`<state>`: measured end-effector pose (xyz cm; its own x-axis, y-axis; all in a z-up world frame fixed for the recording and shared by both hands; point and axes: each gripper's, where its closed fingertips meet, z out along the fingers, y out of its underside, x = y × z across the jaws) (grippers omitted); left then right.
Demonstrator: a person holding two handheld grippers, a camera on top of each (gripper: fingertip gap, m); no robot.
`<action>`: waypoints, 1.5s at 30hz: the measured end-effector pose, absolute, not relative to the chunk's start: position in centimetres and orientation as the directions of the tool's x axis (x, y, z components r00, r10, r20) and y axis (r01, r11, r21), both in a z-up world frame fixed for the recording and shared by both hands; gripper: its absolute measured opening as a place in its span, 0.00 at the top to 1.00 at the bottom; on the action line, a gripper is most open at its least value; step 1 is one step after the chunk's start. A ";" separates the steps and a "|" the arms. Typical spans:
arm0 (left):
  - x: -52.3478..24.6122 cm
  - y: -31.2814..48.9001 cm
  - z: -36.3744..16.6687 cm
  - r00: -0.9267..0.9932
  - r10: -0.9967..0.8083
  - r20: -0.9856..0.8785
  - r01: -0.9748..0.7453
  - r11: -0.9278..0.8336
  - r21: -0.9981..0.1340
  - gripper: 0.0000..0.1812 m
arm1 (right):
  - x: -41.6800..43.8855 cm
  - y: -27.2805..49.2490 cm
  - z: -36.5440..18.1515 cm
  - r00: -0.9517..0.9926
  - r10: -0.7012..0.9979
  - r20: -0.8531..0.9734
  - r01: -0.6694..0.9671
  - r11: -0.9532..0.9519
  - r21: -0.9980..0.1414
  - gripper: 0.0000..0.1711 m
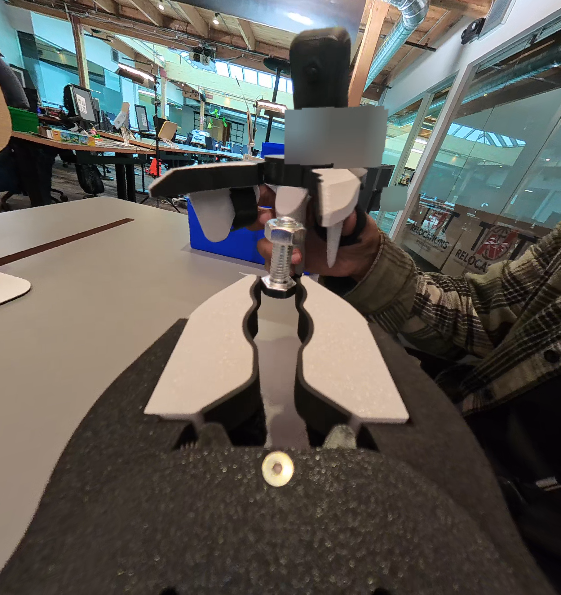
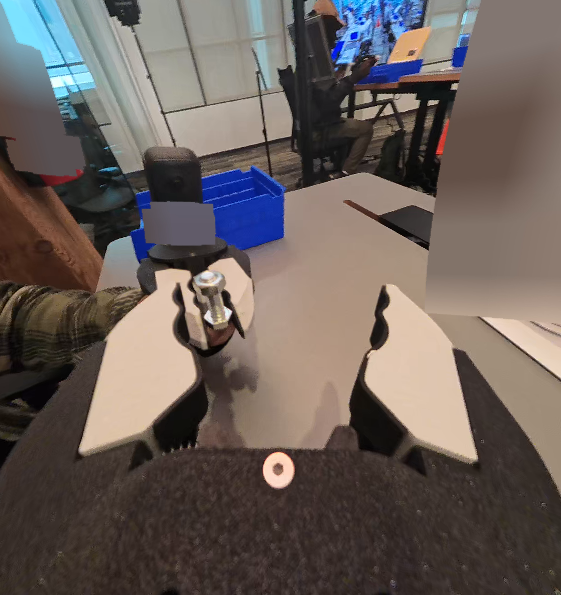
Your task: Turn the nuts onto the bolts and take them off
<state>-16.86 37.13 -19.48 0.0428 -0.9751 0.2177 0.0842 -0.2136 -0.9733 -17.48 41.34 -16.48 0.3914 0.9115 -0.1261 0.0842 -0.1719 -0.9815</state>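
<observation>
A silver bolt stands upright above the grey table. My left gripper is shut on the bolt's hex head at its lower end. A silver nut sits at the top end of the thread, with the bolt tip showing through it. My right gripper is open wide and empty. Its left finger is next to the bolt and the nut. In the left wrist view the right gripper hangs open just behind the nut, held by a hand in a plaid sleeve.
A blue bin stands on the far side of the table, also seen in the left wrist view. A flat black object and a white sheet lie to the right. A white mat lies at the left. Spacing between my two grippers at the tips: around 5 centimeters.
</observation>
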 end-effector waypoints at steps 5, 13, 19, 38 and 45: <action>-16.9 37.0 -19.7 0.051 -0.976 0.211 0.075 -0.206 -0.976 0.89 | -16.5 42.4 -17.1 0.443 0.889 -0.116 0.103 -0.179 -0.978 0.35; -16.8 36.9 -19.6 0.042 -0.977 0.210 0.081 -0.206 -0.975 0.89 | -17.8 41.7 -17.0 0.411 0.906 -0.100 0.120 -0.163 -0.979 0.35; -17.1 37.2 -19.4 0.054 -0.976 0.209 0.091 -0.204 -0.975 0.89 | -16.2 42.3 -16.1 0.431 0.891 -0.142 0.049 -0.180 -0.982 0.37; -17.2 37.2 -19.3 0.064 -0.978 0.198 0.095 -0.191 -0.977 0.89 | -15.9 42.6 -16.0 0.455 0.883 -0.115 0.077 -0.168 -0.983 0.39; -17.1 37.0 -19.3 0.057 -0.979 0.196 0.092 -0.191 -0.977 0.89 | -17.8 41.8 -16.5 0.421 0.904 -0.072 0.138 -0.142 -0.980 0.37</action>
<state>-17.08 37.04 -19.29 0.0575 -0.9789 0.1963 0.0917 -0.1907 -0.9774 -17.80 41.77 -16.45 0.4209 0.9043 -0.0716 0.1383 -0.1420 -0.9802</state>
